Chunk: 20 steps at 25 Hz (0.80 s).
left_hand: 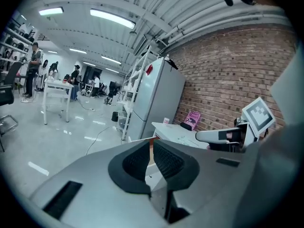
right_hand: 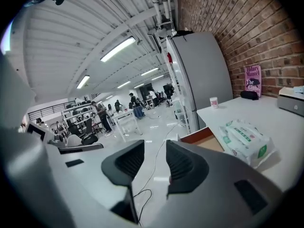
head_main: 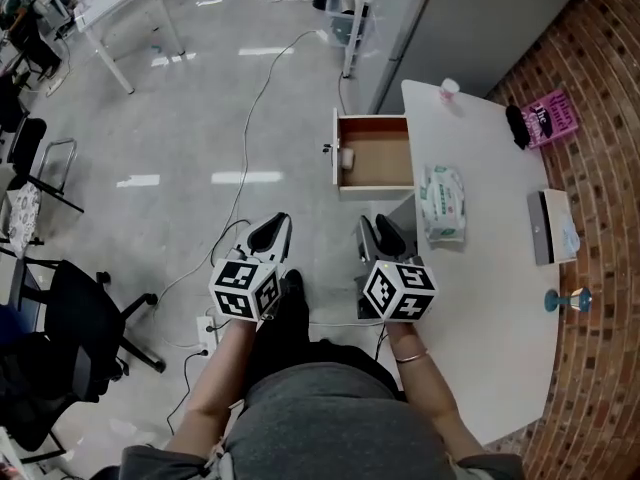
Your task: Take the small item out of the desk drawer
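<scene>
The desk drawer (head_main: 375,155) stands pulled out from the white desk (head_main: 495,298), its wooden bottom showing. A small white item (head_main: 347,156) lies inside it, close to the drawer front. Both grippers hang over the floor short of the drawer, near the person's body. My left gripper (head_main: 270,232) is shut with nothing between its jaws, which also meet in the left gripper view (left_hand: 151,148). My right gripper (head_main: 379,236) is open and empty, with a clear gap between its pads in the right gripper view (right_hand: 154,158). There the drawer (right_hand: 205,137) shows beyond its jaws.
On the desk lie a pack of wipes (head_main: 442,204), a tissue box (head_main: 551,226), a pink book (head_main: 549,117), a small cup (head_main: 449,89) and a black object (head_main: 517,125). A black office chair (head_main: 82,318) stands at the left, and a cable (head_main: 250,118) runs across the floor.
</scene>
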Each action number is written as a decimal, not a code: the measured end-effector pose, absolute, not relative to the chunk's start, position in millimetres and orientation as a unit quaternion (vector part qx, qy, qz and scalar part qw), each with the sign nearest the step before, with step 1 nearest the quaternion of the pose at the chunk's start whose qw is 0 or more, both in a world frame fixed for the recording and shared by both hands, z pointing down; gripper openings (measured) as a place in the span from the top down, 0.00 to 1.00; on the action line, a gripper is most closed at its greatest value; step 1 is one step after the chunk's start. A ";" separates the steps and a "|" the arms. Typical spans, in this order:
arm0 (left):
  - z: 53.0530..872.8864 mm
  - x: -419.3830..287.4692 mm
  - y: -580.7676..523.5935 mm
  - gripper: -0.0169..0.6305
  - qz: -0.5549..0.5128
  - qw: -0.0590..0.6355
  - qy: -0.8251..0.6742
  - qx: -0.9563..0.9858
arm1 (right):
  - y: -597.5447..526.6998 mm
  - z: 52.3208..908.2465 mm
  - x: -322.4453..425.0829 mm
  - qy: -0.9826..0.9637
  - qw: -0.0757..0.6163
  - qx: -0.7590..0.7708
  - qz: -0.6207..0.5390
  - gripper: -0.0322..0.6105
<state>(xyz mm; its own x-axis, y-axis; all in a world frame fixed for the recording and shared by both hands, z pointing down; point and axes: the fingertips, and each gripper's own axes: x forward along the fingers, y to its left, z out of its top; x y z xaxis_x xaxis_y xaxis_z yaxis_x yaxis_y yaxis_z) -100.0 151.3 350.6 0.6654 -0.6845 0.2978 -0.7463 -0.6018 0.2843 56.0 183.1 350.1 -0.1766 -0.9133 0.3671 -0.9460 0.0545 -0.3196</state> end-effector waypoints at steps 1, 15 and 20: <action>351.1 -101.2 141.9 0.93 0.080 0.196 -0.399 0.892 | 174.6 350.9 54.9 -0.723 0.034 0.642 0.252 0.74; 354.4 -110.0 41.8 0.93 0.076 0.201 -0.372 0.903 | 86.7 350.8 50.8 -0.692 0.037 0.670 0.265 0.70; 355.6 -111.0 25.1 0.93 0.076 0.202 -0.366 0.905 | 71.7 351.3 60.0 -0.678 0.036 0.684 0.267 0.70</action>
<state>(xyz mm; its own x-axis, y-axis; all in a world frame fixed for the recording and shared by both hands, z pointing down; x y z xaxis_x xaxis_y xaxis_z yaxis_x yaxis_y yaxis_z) -111.0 25.1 355.6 0.7209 -0.6311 0.2865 -0.6930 -0.6507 0.3104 60.0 71.7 351.3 -0.0626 -0.9081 0.4141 -0.9469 -0.0771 -0.3122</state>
